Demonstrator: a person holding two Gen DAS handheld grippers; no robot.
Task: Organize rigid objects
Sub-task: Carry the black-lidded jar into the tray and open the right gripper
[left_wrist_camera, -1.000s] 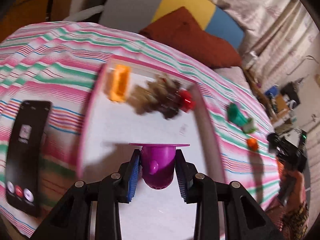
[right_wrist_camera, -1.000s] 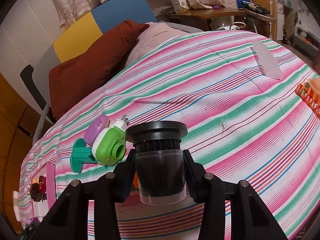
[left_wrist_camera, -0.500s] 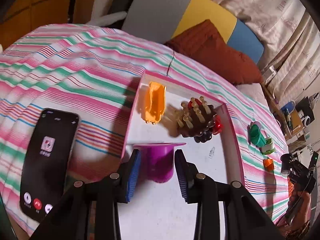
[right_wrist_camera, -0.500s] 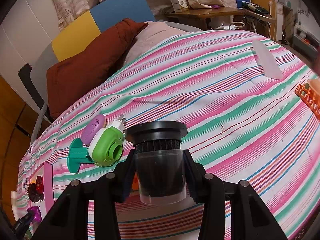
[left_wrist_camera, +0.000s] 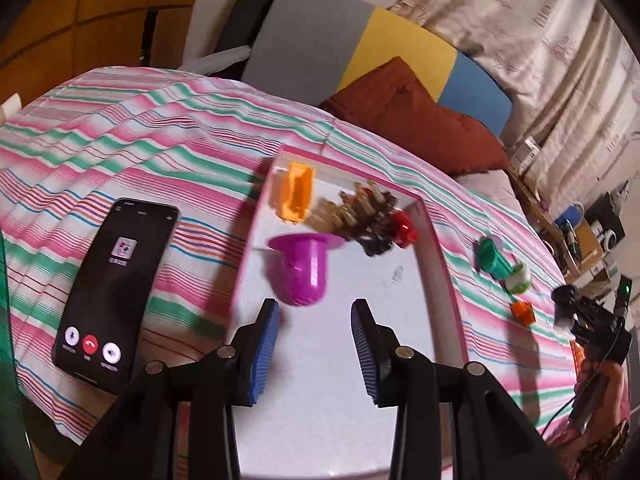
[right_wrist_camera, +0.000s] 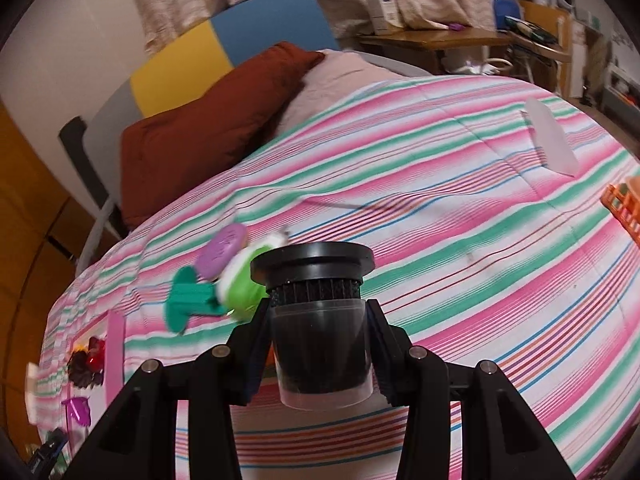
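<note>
Your purple cup [left_wrist_camera: 302,270] sits in the pink-rimmed tray [left_wrist_camera: 448,280], leaning a bit, flared rim up, toward the left edge. Behind it, along the tray's far edge, you've got the orange piece [left_wrist_camera: 296,198] and a brown-and-red clump [left_wrist_camera: 368,220]. Your dark jar with the black lid [right_wrist_camera: 316,320] is upright, clamped off the striped bed [right_wrist_camera: 480,240].

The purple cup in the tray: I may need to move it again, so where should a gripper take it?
Grip the purple cup across its tapered body, below the wide flange, coming from the near side where the open left gripper now stands. The flange would likely stop it slipping down, and the far side is crowded by the brown pegged toy.
</note>
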